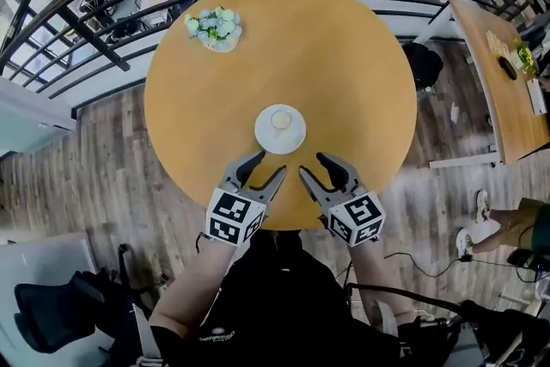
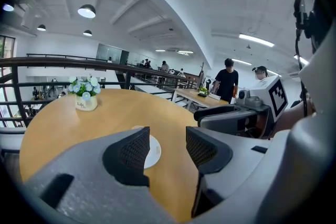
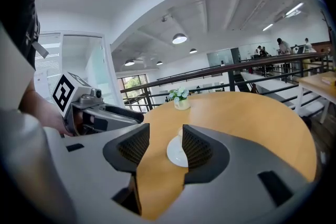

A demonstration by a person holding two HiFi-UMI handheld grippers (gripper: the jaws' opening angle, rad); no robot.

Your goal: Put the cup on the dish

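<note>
I start at the left gripper (image 2: pixel 167 147). Its two ribbed pads (image 2: pixel 134 152) stand well apart and between them I see only table wood and a part of the white dish (image 1: pixel 292 143) farther away, so it holds nothing. The right gripper (image 3: pixel 165 147) is the same: the jaws are wide and nothing is between the pads (image 3: pixel 191 147). In the head view both grippers hang over the near edge of the round table (image 1: pixel 344 56), in the lower middle of the frame, side by side, with their tips turned toward the dish.

The cup (image 1: pixel 281 121) already stands on the dish, a little above the centre of the frame and just beyond the fingertips. I judge the placing as done, or nearly so. In the right gripper view only a small cream part of the cup shows beside the right-hand jaw, so I cannot tell whether it sits exactly in the middle.

What can go wrong now comes mostly from me. The jaw tips are near the dish, and a small push forward could strike its rim and slide it, or tip the cup off. The two grippers are also close to each other, so a careless turn could knock one against the other. The flower pot (image 1: pixel 213 28) in the upper left is well away and in no danger.
</note>
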